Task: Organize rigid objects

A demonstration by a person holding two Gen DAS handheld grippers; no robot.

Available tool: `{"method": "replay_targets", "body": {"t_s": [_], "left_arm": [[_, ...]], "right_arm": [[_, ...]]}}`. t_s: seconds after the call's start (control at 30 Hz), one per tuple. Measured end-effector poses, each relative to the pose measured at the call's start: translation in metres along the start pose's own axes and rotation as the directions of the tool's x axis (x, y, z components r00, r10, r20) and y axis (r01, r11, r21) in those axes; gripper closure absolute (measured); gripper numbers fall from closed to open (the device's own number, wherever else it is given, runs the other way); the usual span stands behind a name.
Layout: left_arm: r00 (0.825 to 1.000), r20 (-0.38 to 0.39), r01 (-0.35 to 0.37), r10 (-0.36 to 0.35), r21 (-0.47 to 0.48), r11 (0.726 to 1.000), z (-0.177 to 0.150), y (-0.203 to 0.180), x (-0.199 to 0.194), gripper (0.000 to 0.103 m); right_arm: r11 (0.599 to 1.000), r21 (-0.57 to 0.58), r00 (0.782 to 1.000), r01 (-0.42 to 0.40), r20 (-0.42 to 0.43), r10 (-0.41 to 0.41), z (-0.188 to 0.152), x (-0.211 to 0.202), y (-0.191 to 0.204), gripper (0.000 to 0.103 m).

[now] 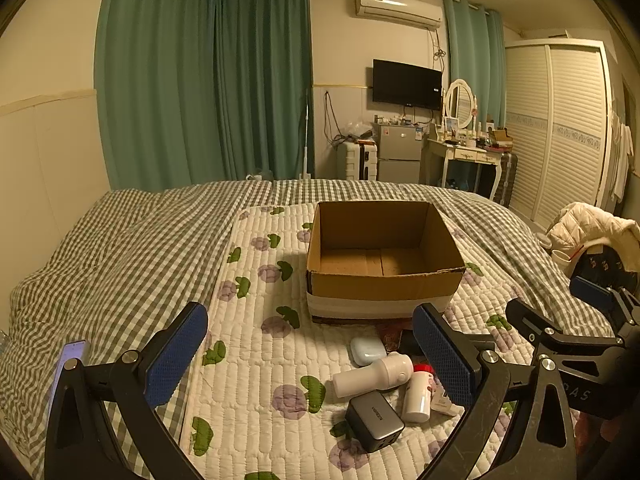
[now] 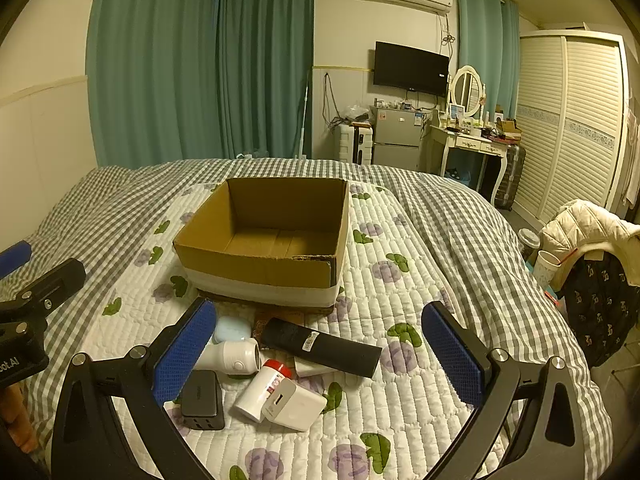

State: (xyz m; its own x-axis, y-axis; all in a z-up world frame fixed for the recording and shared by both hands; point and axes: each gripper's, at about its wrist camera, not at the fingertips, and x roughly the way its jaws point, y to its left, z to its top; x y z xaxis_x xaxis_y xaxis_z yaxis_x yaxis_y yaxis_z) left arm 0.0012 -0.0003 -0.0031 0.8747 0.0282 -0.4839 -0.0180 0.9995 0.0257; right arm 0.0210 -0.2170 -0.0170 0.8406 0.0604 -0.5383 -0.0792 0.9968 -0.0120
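An open, empty cardboard box (image 1: 380,285) (image 2: 256,269) stands on the floral quilt. In front of it lies a heap of small items: a pale earbuds case (image 1: 366,350) (image 2: 232,330), a white cylindrical device (image 1: 374,374) (image 2: 232,356), a red-capped white bottle (image 1: 418,394) (image 2: 264,388), a dark grey charger (image 1: 374,420) (image 2: 202,400), a white charger (image 2: 294,404) and a black tube (image 2: 324,346). My left gripper (image 1: 310,354) hovers open above the heap and holds nothing. My right gripper (image 2: 318,356) is also open and empty over the same heap.
The quilt lies on a green-checked duvet (image 1: 120,248). A phone (image 1: 68,360) rests at the left. Past the bed's right edge stand a chair with a cream jacket (image 2: 588,228), a dark backpack (image 2: 600,300) and a cup (image 2: 546,266). Each gripper shows at the other view's edge.
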Motion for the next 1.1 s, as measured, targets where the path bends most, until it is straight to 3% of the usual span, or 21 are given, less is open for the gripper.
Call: {"method": "replay_targets", "body": {"t_s": [1.1], "left_arm": [[1.000,-0.002,-0.014,0.014,-0.022,1.000,-0.0003,0.0050,-0.0010,0.000]], "right_arm": [[1.000,-0.011,1.000,0.004,-0.018,-0.005,-0.0036,0.0024,0.0029,0.000]]}}
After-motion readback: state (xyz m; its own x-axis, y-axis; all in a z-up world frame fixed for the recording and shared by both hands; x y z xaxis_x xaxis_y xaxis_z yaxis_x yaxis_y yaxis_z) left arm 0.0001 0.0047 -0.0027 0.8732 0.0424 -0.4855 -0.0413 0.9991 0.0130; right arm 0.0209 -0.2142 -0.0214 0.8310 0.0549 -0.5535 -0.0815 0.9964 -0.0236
